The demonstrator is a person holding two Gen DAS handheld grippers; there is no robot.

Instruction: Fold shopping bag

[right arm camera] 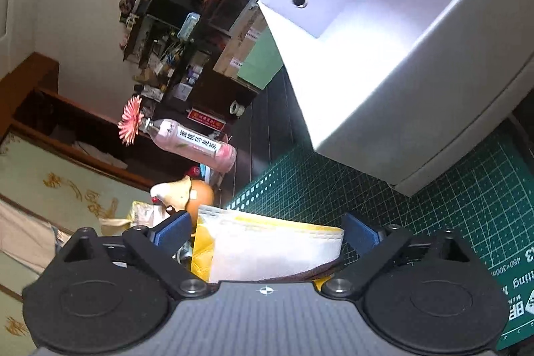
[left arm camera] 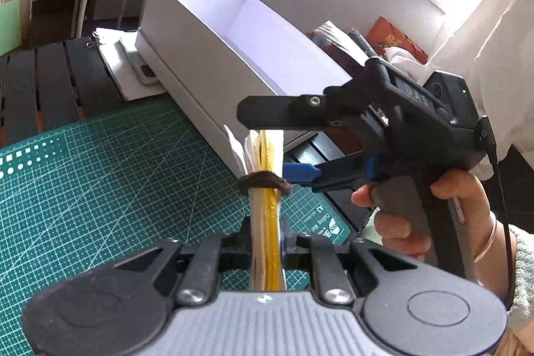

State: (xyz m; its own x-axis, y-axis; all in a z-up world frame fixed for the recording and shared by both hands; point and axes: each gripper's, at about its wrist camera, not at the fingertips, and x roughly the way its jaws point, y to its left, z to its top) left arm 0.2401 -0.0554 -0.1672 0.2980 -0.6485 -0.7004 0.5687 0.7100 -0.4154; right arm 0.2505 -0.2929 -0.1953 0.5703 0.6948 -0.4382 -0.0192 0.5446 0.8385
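Note:
The shopping bag (left arm camera: 265, 209) is folded into a flat white and yellow bundle, held on edge above the green cutting mat (left arm camera: 100, 175). A brown elastic band (left arm camera: 263, 181) circles it. My left gripper (left arm camera: 266, 239) is shut on the bundle's near end. My right gripper (left arm camera: 267, 149) comes in from the right, wide open, with its blue lower pad (left arm camera: 300, 173) beside the band. In the right wrist view the bag (right arm camera: 270, 251) lies between the open fingers of my right gripper (right arm camera: 267, 232), touching neither pad.
An open white box (left arm camera: 213, 49) stands at the mat's far edge, also in the right wrist view (right arm camera: 400, 55). Papers and a remote (left arm camera: 133, 65) lie on the dark slatted table (left arm camera: 50, 82). A pink bottle with a flower (right arm camera: 190, 145) and a cluttered shelf stand beyond.

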